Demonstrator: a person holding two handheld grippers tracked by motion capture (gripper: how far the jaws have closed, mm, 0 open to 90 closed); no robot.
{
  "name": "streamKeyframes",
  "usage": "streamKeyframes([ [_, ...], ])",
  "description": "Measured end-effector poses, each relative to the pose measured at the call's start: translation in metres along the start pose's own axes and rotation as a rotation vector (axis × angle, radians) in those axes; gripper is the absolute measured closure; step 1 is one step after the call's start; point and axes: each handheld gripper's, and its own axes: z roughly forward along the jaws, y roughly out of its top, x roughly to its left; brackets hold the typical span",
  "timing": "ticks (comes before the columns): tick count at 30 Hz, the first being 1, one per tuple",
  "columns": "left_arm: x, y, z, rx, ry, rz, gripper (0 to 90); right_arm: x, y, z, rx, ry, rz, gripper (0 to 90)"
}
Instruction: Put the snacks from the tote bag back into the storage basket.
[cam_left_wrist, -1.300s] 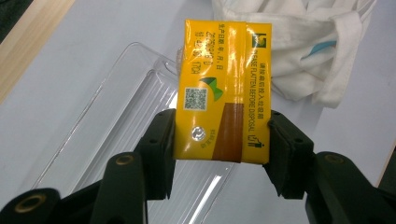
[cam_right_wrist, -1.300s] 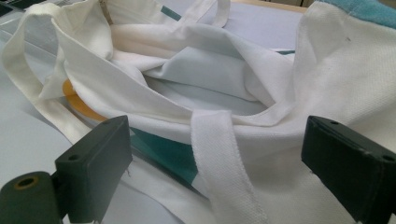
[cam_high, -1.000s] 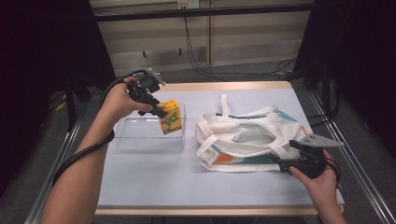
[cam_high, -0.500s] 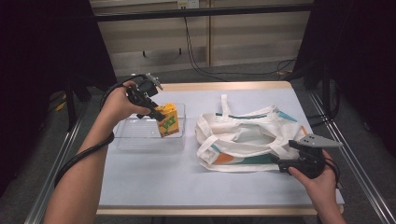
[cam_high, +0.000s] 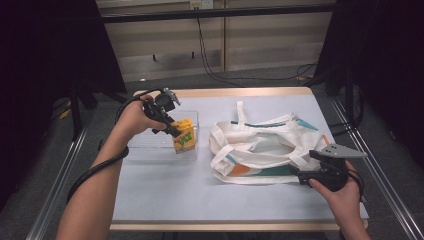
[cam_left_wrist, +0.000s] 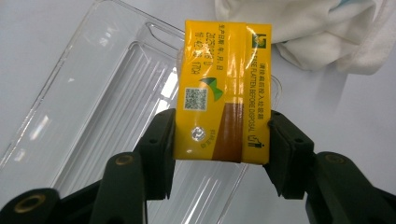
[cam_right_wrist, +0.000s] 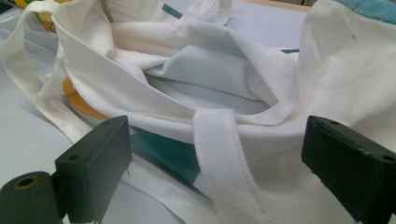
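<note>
Left gripper (cam_high: 175, 131) sits at the far left of the table (cam_high: 200, 195) in the high view, clamped on a yellow carton (cam_high: 184, 137), and that carton stands at the right end of a clear plastic tray (cam_high: 150, 142). It looks to be inside the tray, though whether it rests on the floor of it is hard to tell from up here. Over on the right, the right gripper (cam_high: 299, 177) lies low at the near edge of a white tote bag (cam_high: 260, 145), which sprawls open across the middle of the table with teal and orange print on its side.

Now the left gripper view: both black pads squeeze the carton (cam_left_wrist: 223, 88) at its lower sides, one on each flank, a firm hold. The carton's yellow face carries a QR code, a brown band and printed text. Beneath it runs the ribbed tray (cam_left_wrist: 93, 107), and a fold of the tote bag (cam_left_wrist: 322, 32) fills the upper right corner.

Right gripper view next: the jaws stand wide apart, released, nothing pinched. Between them a white strap (cam_right_wrist: 224, 158) of the tote bag (cam_right_wrist: 187, 70) runs up toward the bag's gaping mouth, touching neither pad. Teal trim peeks out under the strap.
</note>
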Motion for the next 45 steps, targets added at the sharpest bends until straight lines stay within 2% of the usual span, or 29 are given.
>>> streamKeyframes([
  [2,-0.002,-0.002,0.004,-0.002,0.001,-0.01,49.3,0.0,0.0,0.0,0.0,-0.001,0.002,8.2],
  [3,-0.001,-0.003,0.006,0.009,-0.001,0.005,49.3,0.0,0.0,0.0,0.001,0.0,0.002,8.2],
  [6,-0.002,-0.006,0.011,0.009,-0.009,-0.008,49.2,0.0,0.0,0.0,0.001,0.001,-0.001,8.2],
  [7,-0.001,-0.007,0.012,0.012,-0.005,0.003,49.1,0.001,0.0,0.0,0.001,0.0,-0.003,8.2],
  [8,-0.001,-0.008,0.014,0.008,-0.012,-0.013,48.9,0.001,0.0,0.0,0.002,-0.002,-0.001,8.2],
  [11,0.0,-0.01,0.019,0.002,-0.017,-0.026,47.8,0.001,0.001,-0.001,-0.001,-0.002,-0.002,8.2],
  [12,-0.001,-0.01,0.021,-0.001,-0.019,-0.037,47.2,0.001,0.001,-0.001,-0.003,-0.001,-0.001,8.2],
  [13,0.0,-0.01,0.023,-0.001,-0.021,-0.023,46.5,0.001,0.001,-0.001,-0.003,-0.001,-0.002,8.2],
  [14,-0.001,-0.009,0.025,0.0,-0.025,-0.037,46.2,0.001,0.001,-0.001,-0.003,-0.002,-0.002,8.2],
  [16,-0.002,-0.007,0.028,0.01,-0.033,-0.031,45.8,0.001,0.001,-0.001,-0.002,-0.001,-0.001,8.2],
  [19,-0.003,-0.003,0.034,-0.002,-0.042,-0.029,42.3,0.001,0.001,-0.001,-0.001,0.002,-0.002,8.2],
  [23,-0.006,0.004,0.039,-0.006,-0.043,-0.001,42.4,0.001,0.001,0.0,0.001,0.001,-0.001,8.2],
  [25,-0.007,0.006,0.039,0.012,-0.038,0.014,42.5,0.001,0.001,-0.001,-0.002,0.003,-0.003,8.2],
  [29,-0.008,0.005,0.036,0.031,-0.039,0.066,44.3,0.001,0.001,-0.001,-0.001,0.004,-0.005,8.2],
  [32,-0.008,0.003,0.035,0.03,-0.046,0.085,45.4,0.002,0.001,-0.001,0.0,0.005,-0.001,8.2],
  [35,-0.008,0.002,0.038,0.014,-0.06,0.064,43.3,0.001,0.001,-0.001,-0.002,0.004,-0.004,8.2],
  [37,-0.007,0.002,0.042,-0.007,-0.081,0.041,35.6,0.001,0.002,-0.001,-0.003,0.002,-0.005,8.2],
  [39,-0.006,0.001,0.042,-0.008,-0.077,0.018,33.5,0.001,0.001,-0.002,-0.004,0.002,-0.004,8.2],
  [42,-0.002,-0.002,0.039,-0.047,-0.08,-0.046,22.5,0.001,0.0,-0.002,0.001,0.001,-0.001,8.2],
  [43,-0.001,-0.003,0.037,-0.061,-0.072,-0.057,19.5,0.001,0.0,-0.003,-0.002,0.002,0.0,8.2],
  [44,0.001,-0.004,0.034,-0.044,-0.066,-0.029,18.0,0.001,0.001,-0.003,-0.004,0.001,0.0,8.2],
  [45,-0.001,-0.004,0.032,-0.072,-0.067,-0.058,17.8,0.001,0.001,-0.003,-0.006,0.0,0.002,8.2],
])
